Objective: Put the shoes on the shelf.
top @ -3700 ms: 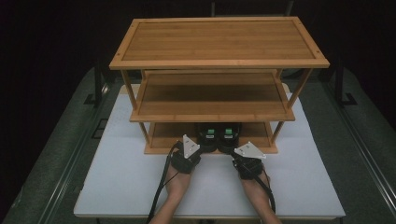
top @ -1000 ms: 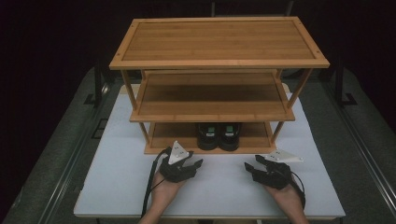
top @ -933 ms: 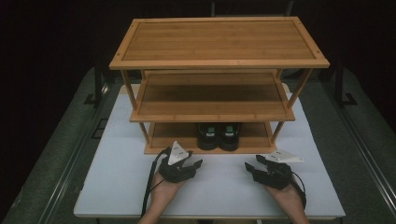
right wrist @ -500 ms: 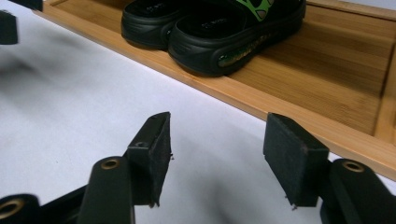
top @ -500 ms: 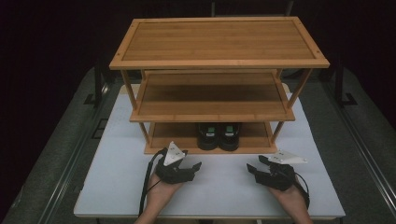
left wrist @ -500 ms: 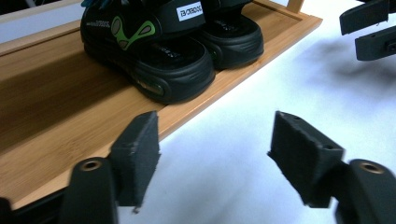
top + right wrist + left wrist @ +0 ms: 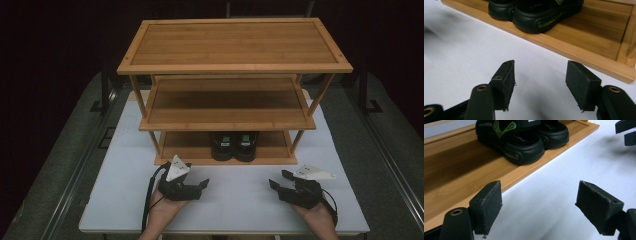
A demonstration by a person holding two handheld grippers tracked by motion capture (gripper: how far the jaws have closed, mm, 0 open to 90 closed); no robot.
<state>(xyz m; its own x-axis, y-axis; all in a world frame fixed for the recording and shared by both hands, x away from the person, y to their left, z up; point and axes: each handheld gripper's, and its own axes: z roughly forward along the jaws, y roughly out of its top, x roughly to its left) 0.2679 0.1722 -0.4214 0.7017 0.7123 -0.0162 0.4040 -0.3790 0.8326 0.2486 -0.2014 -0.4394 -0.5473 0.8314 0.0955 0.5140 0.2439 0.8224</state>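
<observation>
Looking down, a pair of black shoes sits on the wooden rack's bottom shelf. Left gripper and right gripper rest on the white table, apart. Each gripper view shows jaws wide open, empty.

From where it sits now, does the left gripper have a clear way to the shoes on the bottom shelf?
Probably yes. The left gripper is open and holds nothing, and only bare table lies between it and the shoes. They stand at the open front of the bottom shelf; the shelf above may limit a reach from overhead.
</observation>
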